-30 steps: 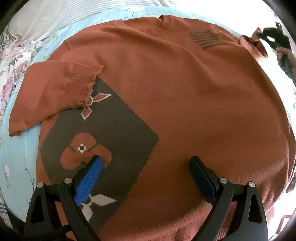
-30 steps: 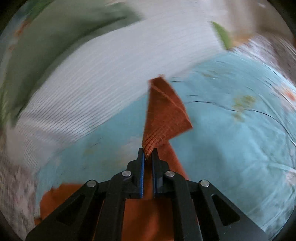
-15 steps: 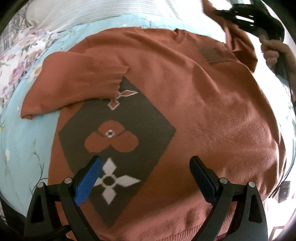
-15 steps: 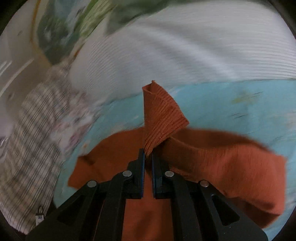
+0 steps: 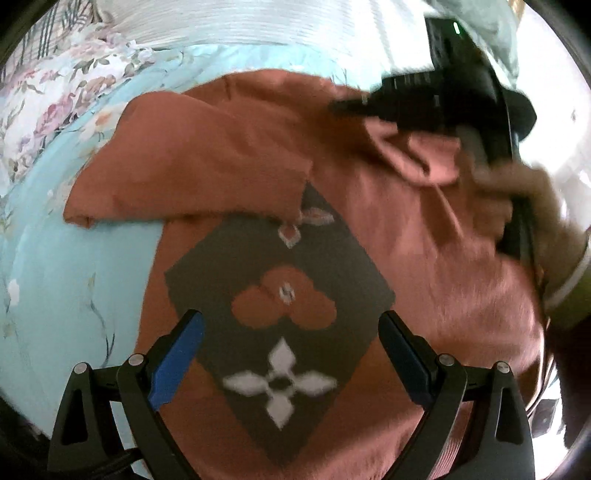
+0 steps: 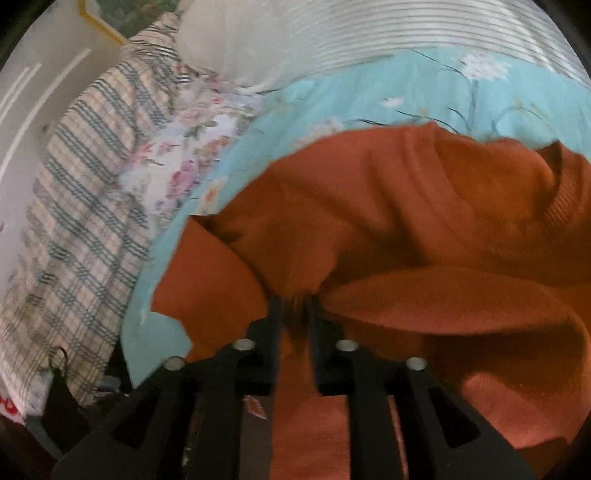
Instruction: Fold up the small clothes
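A rust-orange knit sweater point(image 5: 388, 229) with a dark diamond panel point(image 5: 280, 295) of flower motifs lies face up on a light blue floral bedsheet point(image 5: 74, 266). Its left sleeve point(image 5: 177, 177) is folded across the chest. My left gripper point(image 5: 291, 343) is open and empty, hovering above the diamond panel. My right gripper point(image 6: 293, 306) is shut on the right sleeve point(image 6: 424, 295) and holds it over the sweater's chest. It shows in the left wrist view point(image 5: 443, 99) at the upper right with the hand behind it.
A white striped pillow point(image 6: 406, 33) lies beyond the sweater's collar. A plaid cloth point(image 6: 74, 206) and a floral cloth point(image 6: 184, 147) lie at the bed's left side. Blue sheet shows left of the sweater.
My right gripper has carried the right sleeve inward from the bedsheet over the sweater's chest. My left gripper has drifted back toward the hem, staying open.
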Demonstrator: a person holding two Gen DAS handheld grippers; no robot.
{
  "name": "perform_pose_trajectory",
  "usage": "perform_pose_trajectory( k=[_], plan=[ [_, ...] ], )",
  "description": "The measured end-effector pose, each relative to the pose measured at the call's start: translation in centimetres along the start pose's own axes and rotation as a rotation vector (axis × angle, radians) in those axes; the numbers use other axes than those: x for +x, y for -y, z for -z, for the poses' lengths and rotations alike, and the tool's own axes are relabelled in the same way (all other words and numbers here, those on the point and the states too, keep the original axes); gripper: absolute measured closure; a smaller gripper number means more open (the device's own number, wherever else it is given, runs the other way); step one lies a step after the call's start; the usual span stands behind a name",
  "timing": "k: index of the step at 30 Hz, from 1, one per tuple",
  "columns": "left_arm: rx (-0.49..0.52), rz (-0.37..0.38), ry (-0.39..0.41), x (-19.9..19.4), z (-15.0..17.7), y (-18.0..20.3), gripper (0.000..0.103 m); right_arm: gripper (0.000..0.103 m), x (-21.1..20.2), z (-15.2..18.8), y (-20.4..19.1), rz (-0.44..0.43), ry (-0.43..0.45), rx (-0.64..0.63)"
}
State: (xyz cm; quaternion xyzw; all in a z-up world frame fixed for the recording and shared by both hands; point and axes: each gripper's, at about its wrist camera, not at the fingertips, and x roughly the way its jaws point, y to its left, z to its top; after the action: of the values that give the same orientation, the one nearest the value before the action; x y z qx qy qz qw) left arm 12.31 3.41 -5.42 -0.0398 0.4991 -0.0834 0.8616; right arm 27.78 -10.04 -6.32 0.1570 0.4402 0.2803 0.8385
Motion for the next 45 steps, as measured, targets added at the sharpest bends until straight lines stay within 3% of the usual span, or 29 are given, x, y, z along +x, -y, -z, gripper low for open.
perform_pose_trajectory(
  k=[1, 2, 7, 11, 13, 16, 18, 19, 20, 22, 25, 30, 34, 38, 40, 45],
  plan=[
    [-0.010, 0.006, 0.011, 0.1, -0.7, -0.3, 0.007, 0.056, -1.0, 0.4, 0.4, 0.003, 0.028, 0.016],
    [-0.022, 0.018, 0.028, 0.3, -1.6, -0.6, 0.007, 0.054, -1.9, 0.7, 0.6, 0.008, 0.055, 0.028],
    [-0.056, 0.090, 0.049, 2.7, -6.4, -1.0, 0.007, 0.053, -8.2, 3.4, 2.8, 0.071, 0.185, 0.118],
    [-0.098, 0.168, 0.005, 6.6, -10.2, -0.2, 0.007, 0.048, -12.4, 6.6, 4.3, 0.128, 0.252, 0.196],
    [-0.103, 0.168, -0.017, 8.6, -11.1, 0.6, 0.007, 0.046, -13.9, 7.9, 5.0, 0.154, 0.273, 0.224],
    [-0.120, 0.110, -0.032, 11.4, -12.2, 0.6, 0.012, 0.045, -16.5, 10.0, 6.2, 0.211, 0.318, 0.270],
    [-0.106, 0.084, 0.015, 11.7, -12.7, 0.6, 0.027, 0.045, -18.2, 10.9, 7.3, 0.239, 0.350, 0.304],
    [-0.087, 0.072, 0.027, 11.7, -13.0, 0.6, 0.055, 0.045, -19.0, 11.0, 7.8, 0.251, 0.362, 0.318],
    [-0.068, 0.084, 0.024, 11.8, -13.3, 0.6, 0.101, 0.045, -19.8, 11.1, 8.3, 0.272, 0.373, 0.330],
    [-0.080, 0.139, 0.048, 10.6, -14.0, -0.1, 0.098, 0.045, -21.4, 10.8, 9.4, 0.326, 0.384, 0.347],
    [-0.057, 0.090, 0.186, 7.3, -14.7, -1.7, 0.098, 0.045, -22.7, 9.6, 11.1, 0.378, 0.395, 0.361],
    [-0.120, 0.092, 0.147, 8.5, -14.9, -5.0, 0.098, 0.045, -20.3, 6.6, 14.8, 0.387, 0.311, 0.395],
    [-0.181, 0.120, 0.157, 8.5, -14.1, -6.4, 0.098, 0.045, -16.6, 4.5, 16.5, 0.387, 0.231, 0.384],
    [-0.209, 0.101, 0.184, 7.9, -13.5, -7.3, 0.098, 0.046, -14.5, 4.1, 17.4, 0.337, 0.201, 0.389],
    [-0.208, 0.107, 0.183, 7.9, -13.5, -7.1, 0.098, 0.085, -13.9, 4.0, 17.2, 0.294, 0.181, 0.372],
    [-0.137, 0.130, 0.198, 7.4, -13.7, -5.1, 0.098, 0.095, -18.3, 3.6, 16.1, 0.403, 0.268, 0.325]
  ],
)
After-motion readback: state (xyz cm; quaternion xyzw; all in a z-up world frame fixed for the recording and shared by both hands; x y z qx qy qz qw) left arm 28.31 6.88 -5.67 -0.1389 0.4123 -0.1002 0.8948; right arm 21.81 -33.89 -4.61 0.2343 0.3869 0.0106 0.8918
